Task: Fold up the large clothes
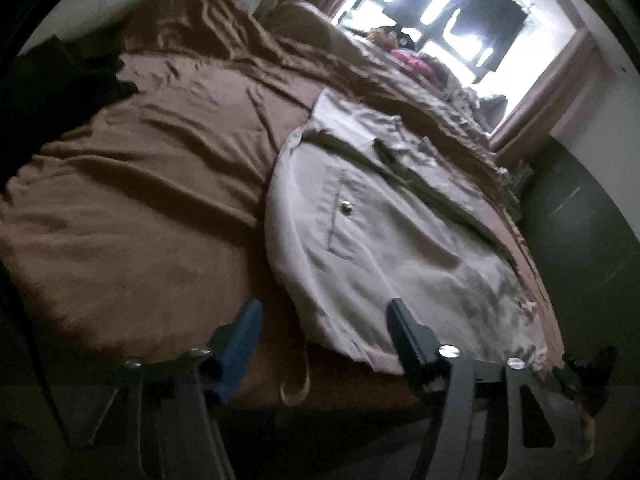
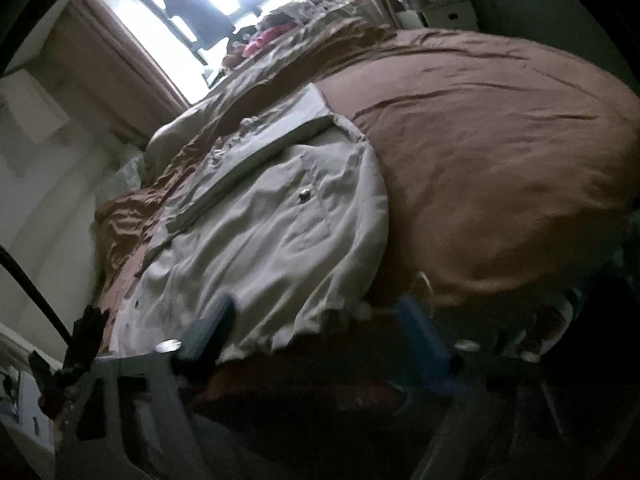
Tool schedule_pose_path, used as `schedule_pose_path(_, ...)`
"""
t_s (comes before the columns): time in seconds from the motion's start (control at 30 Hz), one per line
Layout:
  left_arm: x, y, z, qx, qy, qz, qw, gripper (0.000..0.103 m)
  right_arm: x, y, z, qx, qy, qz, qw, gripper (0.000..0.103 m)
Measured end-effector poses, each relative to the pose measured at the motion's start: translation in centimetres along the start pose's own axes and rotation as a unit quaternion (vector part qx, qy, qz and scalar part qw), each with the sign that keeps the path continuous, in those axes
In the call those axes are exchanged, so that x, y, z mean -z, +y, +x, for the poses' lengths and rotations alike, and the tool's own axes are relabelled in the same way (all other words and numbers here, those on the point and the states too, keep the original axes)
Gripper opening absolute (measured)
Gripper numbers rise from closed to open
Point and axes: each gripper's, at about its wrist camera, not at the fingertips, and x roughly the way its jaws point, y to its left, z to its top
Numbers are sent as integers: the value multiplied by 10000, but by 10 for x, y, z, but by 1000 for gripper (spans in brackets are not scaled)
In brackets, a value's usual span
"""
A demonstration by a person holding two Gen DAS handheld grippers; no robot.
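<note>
Bed (image 1: 132,200) covered by a wrinkled brown sheet, bearing a pale beige jacket (image 1: 380,248) spread flat at lower centre of both views, and a heap of crumpled bedding and clothes (image 1: 420,64) at its far end, upper frame.

A bed (image 1: 140,200) with a wrinkled brown sheet (image 2: 500,160) fills the scene. At the far end, a bright window (image 1: 452,20) has pinkish curtains (image 1: 536,100) and dark hanging clothes (image 1: 480,4).

Both wrist views low at bed (image 1: 120,208) foot edge, facing window (image 1: 460,20), tilted opposite ways; share jacket (image 1: 380,240).
</note>
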Motion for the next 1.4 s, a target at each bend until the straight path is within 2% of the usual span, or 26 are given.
schedule_pose_path(0.1,-12,8,29,-114,198,-24,9997,63,-13,-6,23,88,135,160,9997,71)
schedule_pose_path(0.3,-25,24,70,-204,530,-157,9983,53,-32,-13,57,249,363,318,9985,71)
schedule_pose_path(0.53,-52,32,96,-189,578,-205,9979,50,-54,-15,79,393,498,333,9974,71)
schedule_pose_path(0.7,-54,30,102,-125,658,-239,9975,48,-58,-15,90,118,655,480,9966,71)
schedule_pose_path(0.87,-36,24,94,339,862,-356,9951,47,-40,-13,91,-446,851,589,9936,71)
schedule_pose_path(0.93,-30,20,92,515,956,-436,9931,41,-31,-15,88,-693,866,767,9909,71)
schedule_pose_path(0.97,-27,18,91,502,968,-391,9933,39,-28,-16,86,-754,862,820,9900,68)
schedule_pose_path(1.03,-23,15,90,489,989,-356,9933,24,-24,-18,87,-782,883,848,9894,63)
schedule_pose_path(1.1,-22,18,87,521,948,-510,9928,13,-17,-18,85,-742,878,855,9897,48)
schedule_pose_path(1.13,-22,19,82,544,875,-584,9930,10,-15,-21,83,-729,853,913,9895,25)
schedule_pose_path(1.17,-22,19,77,541,786,-628,9935,9,-13,-25,82,-793,828,1021,9881,17)
schedule_pose_path(1.27,-26,17,58,634,528,-704,9941,7,-9,-36,64,-865,478,1260,9871,7)
schedule_pose_path(1.4,-31,4,26,734,208,-594,9953,6,-9,-23,26,-1004,3,1044,9895,5)
